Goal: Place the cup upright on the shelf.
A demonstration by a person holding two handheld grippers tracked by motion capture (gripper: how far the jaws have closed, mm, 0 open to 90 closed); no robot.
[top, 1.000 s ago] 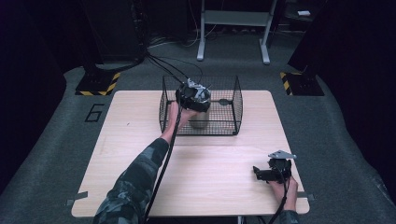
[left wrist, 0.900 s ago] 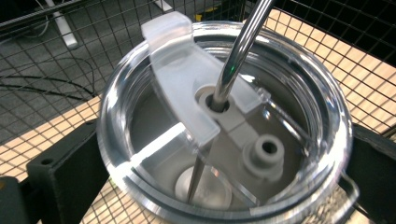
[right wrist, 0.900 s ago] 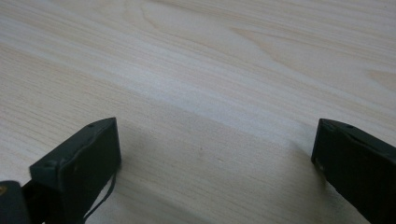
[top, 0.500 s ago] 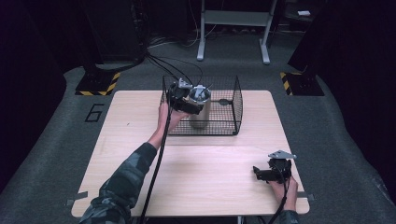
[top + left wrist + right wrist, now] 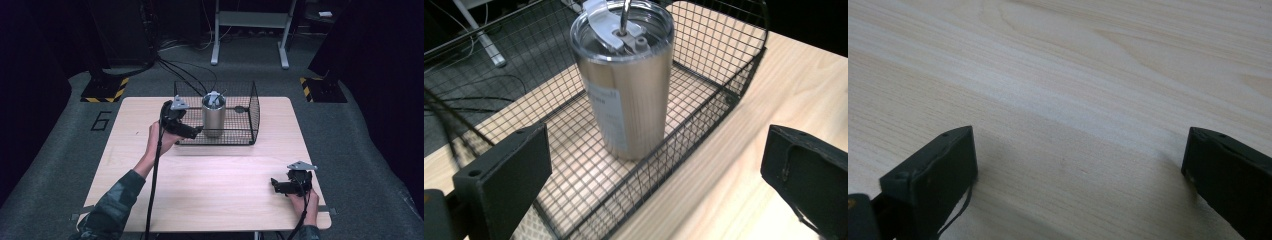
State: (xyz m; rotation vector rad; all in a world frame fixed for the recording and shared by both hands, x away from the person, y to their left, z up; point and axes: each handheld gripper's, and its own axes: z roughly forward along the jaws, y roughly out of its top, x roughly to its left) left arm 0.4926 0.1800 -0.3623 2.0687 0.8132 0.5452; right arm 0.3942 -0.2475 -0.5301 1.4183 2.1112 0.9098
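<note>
A steel tumbler [image 5: 213,116] [image 5: 626,80] with a clear lid stands upright inside a black wire basket [image 5: 250,107] [image 5: 719,95] at the back of the table. My left gripper [image 5: 196,132] [image 5: 656,185] hovers open just outside the basket's near left side, clear of the tumbler, nothing between its jaws. My right gripper [image 5: 275,185] [image 5: 1078,175] rests low over the wooden table [image 5: 215,185] [image 5: 1088,65] near the front right corner, open and holding nothing.
A small dark object [image 5: 240,108] lies on the basket floor right of the tumbler. Black cables [image 5: 187,75] run from the floor behind the basket. A metal stand [image 5: 250,30] is on the floor beyond the table.
My left gripper has let go of the tumbler, which now stands in the basket, and has drawn back left and toward me. The right gripper has stayed put.
</note>
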